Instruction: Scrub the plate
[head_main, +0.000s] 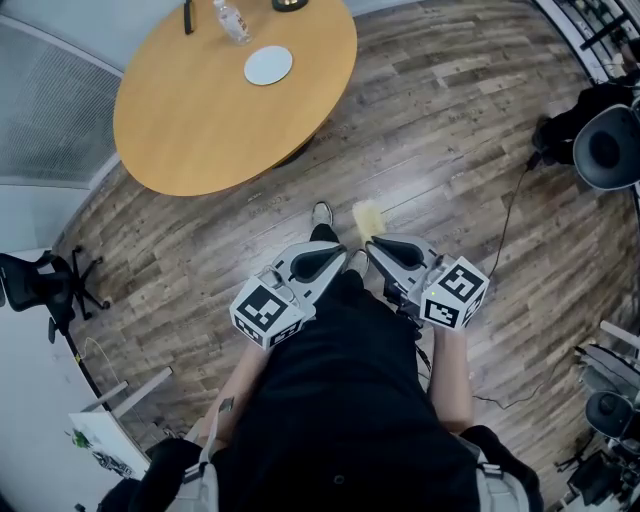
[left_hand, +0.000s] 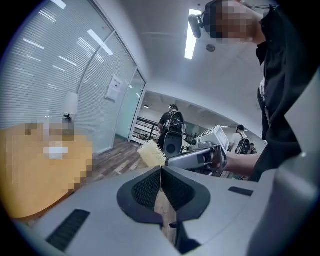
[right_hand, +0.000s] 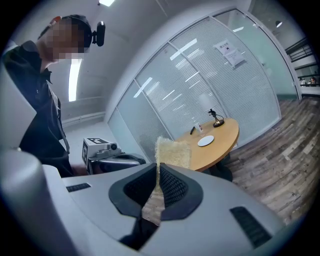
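Note:
The white plate (head_main: 268, 65) lies on a round wooden table (head_main: 200, 120) some way ahead of me; the right gripper view shows the plate (right_hand: 205, 141) far off too. My right gripper (head_main: 372, 244) is shut on a pale yellow scrub pad (head_main: 368, 215), which sticks up past the jaws (right_hand: 172, 152). My left gripper (head_main: 338, 250) is shut with nothing in it, held close beside the right one at waist height. From the left gripper (left_hand: 161, 170) I see the scrub pad (left_hand: 151, 152) and the right gripper (left_hand: 200, 157) next to it.
A clear bottle (head_main: 232, 20) and two dark items stand on the table's far side. A black office chair (head_main: 40, 285) is at the left. Black stands and gear (head_main: 600, 140) with a cable (head_main: 505, 230) on the wood floor are at the right. Other people stand in the background.

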